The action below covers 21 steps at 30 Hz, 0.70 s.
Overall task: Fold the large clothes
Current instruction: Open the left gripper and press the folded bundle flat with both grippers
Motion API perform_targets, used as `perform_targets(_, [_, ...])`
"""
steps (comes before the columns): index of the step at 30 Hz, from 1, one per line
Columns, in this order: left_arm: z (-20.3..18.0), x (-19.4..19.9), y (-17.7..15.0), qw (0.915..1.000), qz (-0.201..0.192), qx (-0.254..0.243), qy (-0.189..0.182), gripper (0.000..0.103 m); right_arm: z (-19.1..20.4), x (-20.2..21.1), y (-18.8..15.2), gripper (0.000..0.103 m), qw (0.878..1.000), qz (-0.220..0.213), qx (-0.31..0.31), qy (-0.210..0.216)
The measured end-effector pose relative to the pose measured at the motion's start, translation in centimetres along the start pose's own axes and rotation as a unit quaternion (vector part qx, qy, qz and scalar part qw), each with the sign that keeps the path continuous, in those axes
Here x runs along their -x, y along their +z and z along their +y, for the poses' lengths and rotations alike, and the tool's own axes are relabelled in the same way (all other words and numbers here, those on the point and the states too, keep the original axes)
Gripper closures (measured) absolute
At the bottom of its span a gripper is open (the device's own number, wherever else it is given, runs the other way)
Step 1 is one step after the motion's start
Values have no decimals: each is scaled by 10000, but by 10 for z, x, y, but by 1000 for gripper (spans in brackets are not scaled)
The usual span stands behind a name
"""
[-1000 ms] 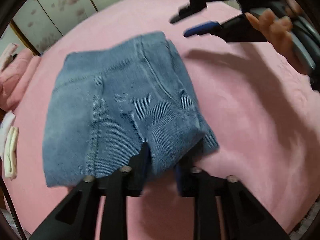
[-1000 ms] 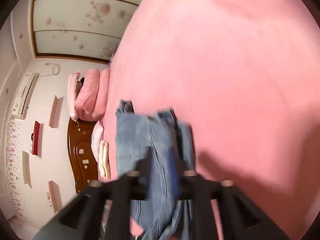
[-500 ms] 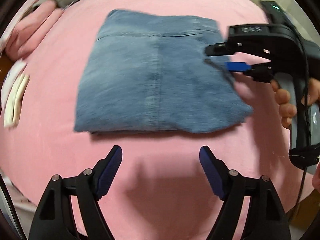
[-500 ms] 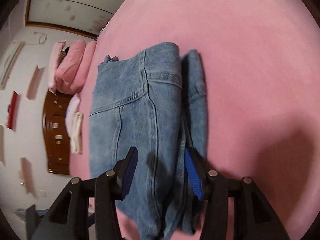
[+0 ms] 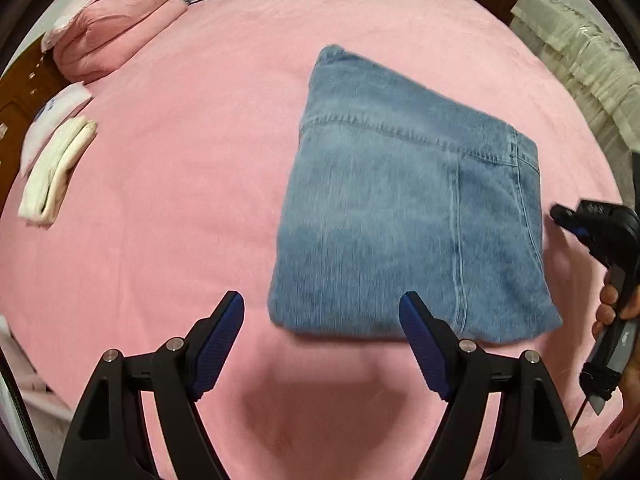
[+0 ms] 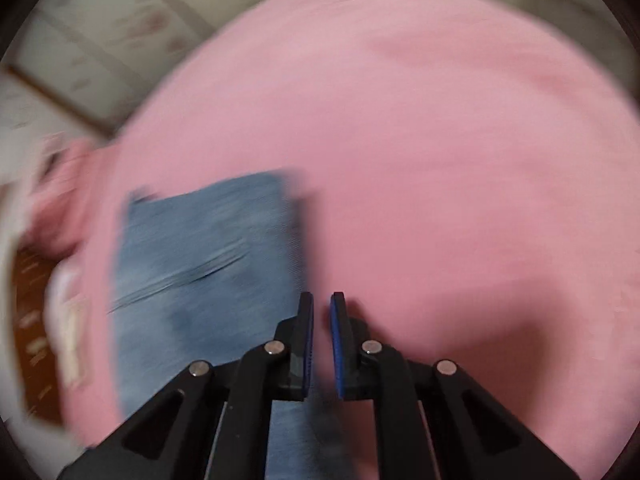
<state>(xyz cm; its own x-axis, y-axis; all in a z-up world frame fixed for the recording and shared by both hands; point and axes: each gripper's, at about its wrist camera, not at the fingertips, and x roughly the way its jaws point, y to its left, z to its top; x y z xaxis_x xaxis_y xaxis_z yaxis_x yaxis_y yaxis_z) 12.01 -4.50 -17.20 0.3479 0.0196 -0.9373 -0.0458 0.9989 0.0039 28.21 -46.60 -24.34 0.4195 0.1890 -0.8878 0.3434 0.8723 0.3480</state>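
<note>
Folded blue jeans (image 5: 408, 216) lie flat on the pink bedspread (image 5: 180, 160), right of centre in the left wrist view. My left gripper (image 5: 322, 312) is open and empty, just short of the jeans' near edge. My right gripper (image 5: 564, 216) shows at the right edge of that view, beside the jeans' right side. In the blurred right wrist view, my right gripper (image 6: 322, 304) is nearly shut with a narrow gap and nothing between the pads; the jeans (image 6: 208, 264) lie to its left.
A folded pink quilt (image 5: 116, 28) lies at the far left of the bed. Folded white cloths (image 5: 56, 168) lie at the left edge. A dark wooden headboard (image 5: 16, 88) stands behind them. White lace fabric (image 5: 580, 52) hangs at the right.
My left gripper has let go of the jeans, opened wide and drawn back. My right gripper has let go, pulled off to the jeans' right side and closed its jaws.
</note>
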Motion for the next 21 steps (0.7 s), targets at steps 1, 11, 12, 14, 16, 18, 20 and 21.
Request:
perform_targets(1, [3, 0, 3, 9999, -47, -17, -104, 25, -6, 8, 2, 91, 9997, -84, -194, 116])
perform_targets(11, [-15, -63, 30, 9813, 1032, -356, -1582, 97, 73, -8, -56, 103, 9672, 1305, 1408, 1666])
perform_targets(12, [-13, -68, 23, 9845, 1033, -399, -1362, 99, 77, -17, -66, 103, 9635, 1533, 1504, 1598])
perform_targets(14, [0, -79, 15, 9850, 1117, -289, -1282, 102, 76, -30, -84, 103, 9619, 1734, 1609, 1371])
perform_targets(16, [24, -81, 8, 9810, 1125, 115, -1579, 102, 56, -26, -88, 103, 9669, 1616, 1439, 1354])
perform_targets(18, [35, -80, 3, 9771, 1115, 197, -1802, 102, 31, -16, -83, 103, 9773, 1473, 1253, 866])
perform_targets(20, [40, -75, 1, 9770, 973, 220, -1884, 102, 15, -4, -77, 103, 9811, 1474, 972, 795])
perform_targets(21, [41, -73, 1, 9770, 940, 229, -1901, 102, 16, 3, -74, 103, 9822, 1439, 972, 720])
